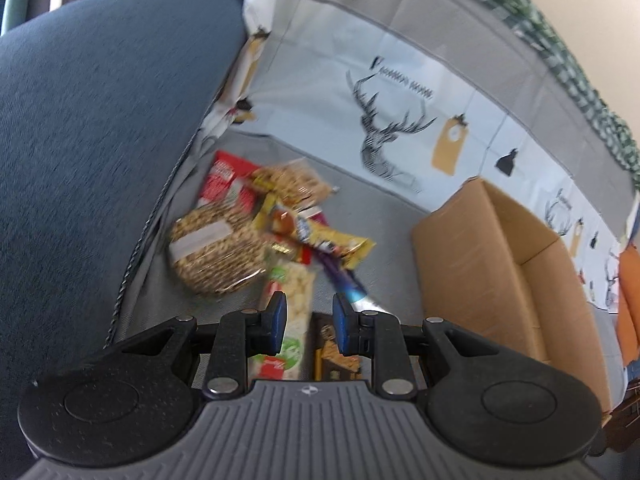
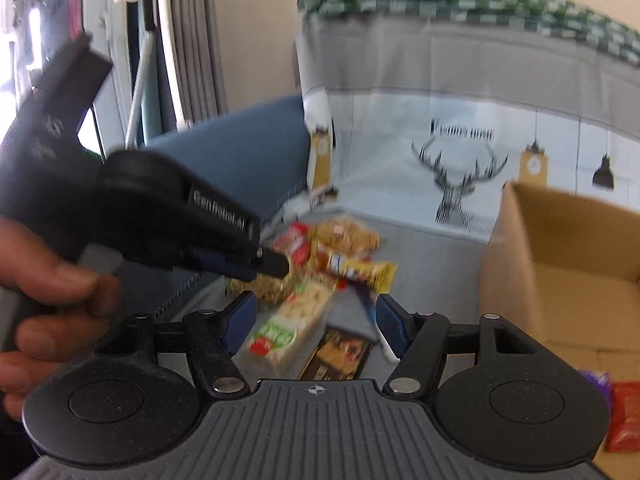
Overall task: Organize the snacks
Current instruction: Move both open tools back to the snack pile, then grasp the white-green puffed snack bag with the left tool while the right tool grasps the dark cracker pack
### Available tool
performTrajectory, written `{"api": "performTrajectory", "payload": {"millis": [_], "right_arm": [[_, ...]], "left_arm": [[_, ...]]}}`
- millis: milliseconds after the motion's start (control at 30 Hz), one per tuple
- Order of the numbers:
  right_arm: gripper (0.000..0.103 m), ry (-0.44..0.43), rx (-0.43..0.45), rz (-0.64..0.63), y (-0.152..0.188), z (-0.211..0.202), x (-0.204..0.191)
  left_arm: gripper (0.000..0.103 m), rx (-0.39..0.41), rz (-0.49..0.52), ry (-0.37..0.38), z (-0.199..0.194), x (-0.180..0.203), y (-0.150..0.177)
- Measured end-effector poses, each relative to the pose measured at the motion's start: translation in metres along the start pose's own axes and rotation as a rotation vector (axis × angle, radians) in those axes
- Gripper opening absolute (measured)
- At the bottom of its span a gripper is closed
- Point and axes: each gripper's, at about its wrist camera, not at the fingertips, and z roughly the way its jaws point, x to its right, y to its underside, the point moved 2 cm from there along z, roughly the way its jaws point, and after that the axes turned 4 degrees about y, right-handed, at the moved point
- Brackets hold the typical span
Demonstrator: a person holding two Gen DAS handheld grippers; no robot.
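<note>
The left gripper [image 1: 310, 318] points steeply downward, its blue-padded jaws drawn fairly close with a narrow gap between them and nothing pressed by the pads. From the right wrist view it reaches in from the left, tilted down, held by the person's left hand [image 2: 44, 304] with fingers wrapped around the handle. The right gripper [image 2: 316, 320] points forward and slightly down, its jaws standing wide apart and gripping nothing. Motion blur softens both views.

Stag-printed grey cloth [image 1: 400, 128], plain brown box [image 1: 472, 264], blue cushion [image 1: 100, 140].
</note>
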Motion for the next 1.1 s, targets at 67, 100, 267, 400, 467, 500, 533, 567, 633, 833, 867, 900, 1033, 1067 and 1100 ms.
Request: {"api": "performTrajectory", "payload": {"millis": [67,100,267,400,467,500,533,567,633,833,867,900,1033,1067,1100], "right_arm": [[0.068,0.007,-0.025,0.001,0.004,0.011,-0.003],[0.069,0.021,-0.043,0.002,0.006,0.017,-0.004],[0.075,0.049,-0.107,0.018,0.02,0.043,-0.002],[0.076,0.054,-0.162,0.02,0.032,0.06,0.0],[0.076,0.046,-0.163,0.01,0.036,0.063,-0.001],[0.076,0.052,-0.163,-0.008,0.04,0.065,-0.001],[0.075,0.056,-0.174,-0.02,0.044,0.068,-0.001],[0.068,0.053,-0.2,-0.017,0.048,0.072,-0.001],[0.051,0.023,-0.219,0.008,0.048,0.073,0.002],[0.043,0.021,-0.201,-0.01,0.048,0.069,0.005],[0.043,0.028,-0.2,-0.009,0.047,0.067,0.006],[0.043,0.032,-0.201,-0.008,0.046,0.066,0.007],[0.043,0.024,-0.237,0.008,0.046,0.066,0.011],[0.044,0.025,-0.243,0.012,0.047,0.068,0.012],[0.045,0.026,-0.246,0.017,0.047,0.069,0.013]], "left_arm": [[0.026,-0.014,-0.011,-0.012,0.002,-0.004,-0.001],[0.027,-0.019,-0.014,-0.017,0.003,-0.006,0.0],[0.034,-0.052,-0.015,-0.036,0.008,-0.013,0.001],[0.042,-0.075,-0.014,-0.043,0.014,-0.013,0.002],[0.05,-0.092,-0.004,-0.05,0.019,-0.01,0.003],[0.052,-0.1,0.003,-0.052,0.021,-0.009,0.003],[0.058,-0.108,0.011,-0.056,0.023,-0.007,0.004],[0.064,-0.117,0.02,-0.062,0.026,-0.005,0.004],[0.069,-0.127,0.033,-0.074,0.031,-0.001,0.005],[0.077,-0.148,0.064,-0.11,0.045,0.006,0.005],[0.077,-0.151,0.068,-0.119,0.048,0.006,0.004],[0.077,-0.156,0.07,-0.125,0.051,0.005,0.003],[0.077,-0.182,0.077,-0.129,0.062,0.006,0.001],[0.078,-0.19,0.085,-0.133,0.065,0.007,0.001],[0.079,-0.198,0.096,-0.14,0.068,0.008,0.002]]}}
